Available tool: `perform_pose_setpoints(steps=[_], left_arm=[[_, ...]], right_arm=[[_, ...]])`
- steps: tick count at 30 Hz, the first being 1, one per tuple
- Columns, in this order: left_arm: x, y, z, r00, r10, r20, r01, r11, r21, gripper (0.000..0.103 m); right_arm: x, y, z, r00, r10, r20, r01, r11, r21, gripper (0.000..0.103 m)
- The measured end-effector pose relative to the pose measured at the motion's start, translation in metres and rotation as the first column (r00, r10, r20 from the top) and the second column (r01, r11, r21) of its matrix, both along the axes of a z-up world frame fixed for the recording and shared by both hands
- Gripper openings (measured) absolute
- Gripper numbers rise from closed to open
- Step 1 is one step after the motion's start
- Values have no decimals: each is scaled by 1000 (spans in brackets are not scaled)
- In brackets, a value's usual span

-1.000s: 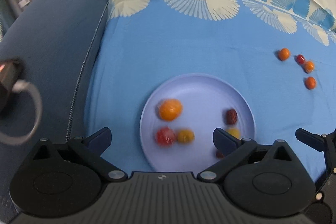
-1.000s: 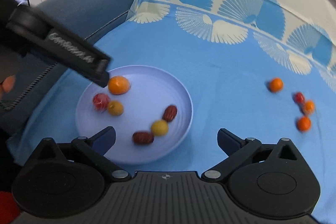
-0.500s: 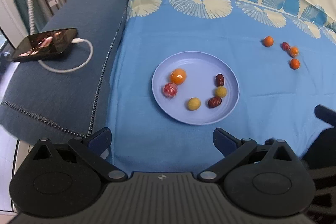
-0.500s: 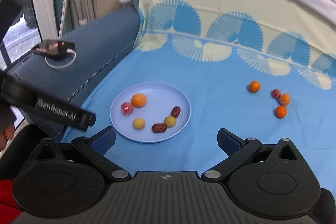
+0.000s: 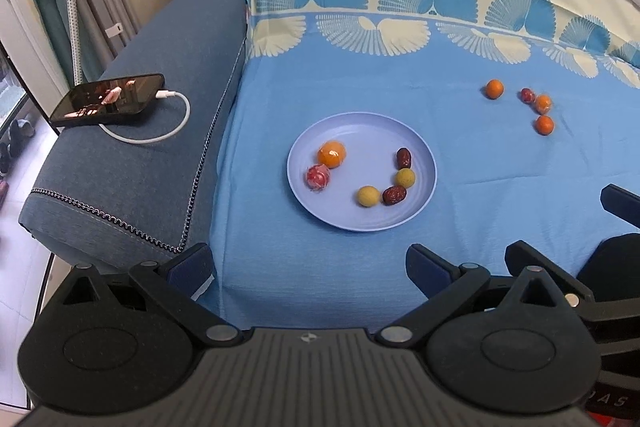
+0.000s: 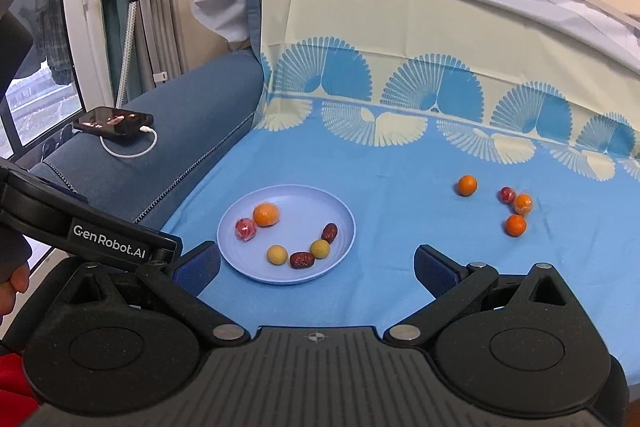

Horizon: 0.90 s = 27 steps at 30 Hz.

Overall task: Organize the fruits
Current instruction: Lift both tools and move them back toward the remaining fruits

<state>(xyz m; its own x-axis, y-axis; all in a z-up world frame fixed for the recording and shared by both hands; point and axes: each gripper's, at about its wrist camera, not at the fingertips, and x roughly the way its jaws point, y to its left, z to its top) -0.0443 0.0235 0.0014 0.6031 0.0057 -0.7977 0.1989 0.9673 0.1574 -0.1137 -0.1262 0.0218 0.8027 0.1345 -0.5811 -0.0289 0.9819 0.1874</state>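
A pale blue plate (image 5: 362, 223) (image 6: 344, 223) lies on the blue cloth. It holds an orange (image 5: 331, 154) (image 6: 266, 214), a red wrapped fruit (image 5: 317, 177), two yellow balls (image 5: 368, 195) and two dark red dates (image 5: 404, 158). To the right on the cloth lie three small oranges (image 5: 494, 89) (image 6: 467, 185) and one red fruit (image 5: 527, 95) (image 6: 506, 194). My left gripper (image 5: 308, 269) is open and empty, well back from the plate. My right gripper (image 6: 316, 267) is open and empty, also back from the plate.
A phone (image 5: 108, 99) (image 6: 114, 121) with a white cable lies on the blue sofa arm at the left. A cream cloth with blue fans covers the sofa back. A garment steamer (image 6: 128, 11) stands by the window at the left.
Both grippers have pulled back and up from the plate. The plate and fruits now look smaller and farther away. The fruits on the plate have settled.
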Motion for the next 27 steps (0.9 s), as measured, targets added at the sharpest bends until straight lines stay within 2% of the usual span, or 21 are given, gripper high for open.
perform_pose_setpoints(steps=[12, 27], left_arm=[[-1, 0, 0, 1000, 1, 3, -1, 1000, 2, 103], [11, 5, -11, 999, -9, -37, 8, 1000, -17, 103]], right_arm=[[0, 4, 1, 1000, -1, 2, 1, 1000, -9, 102], [15, 3, -12, 998, 8, -56, -8, 1000, 10, 102]])
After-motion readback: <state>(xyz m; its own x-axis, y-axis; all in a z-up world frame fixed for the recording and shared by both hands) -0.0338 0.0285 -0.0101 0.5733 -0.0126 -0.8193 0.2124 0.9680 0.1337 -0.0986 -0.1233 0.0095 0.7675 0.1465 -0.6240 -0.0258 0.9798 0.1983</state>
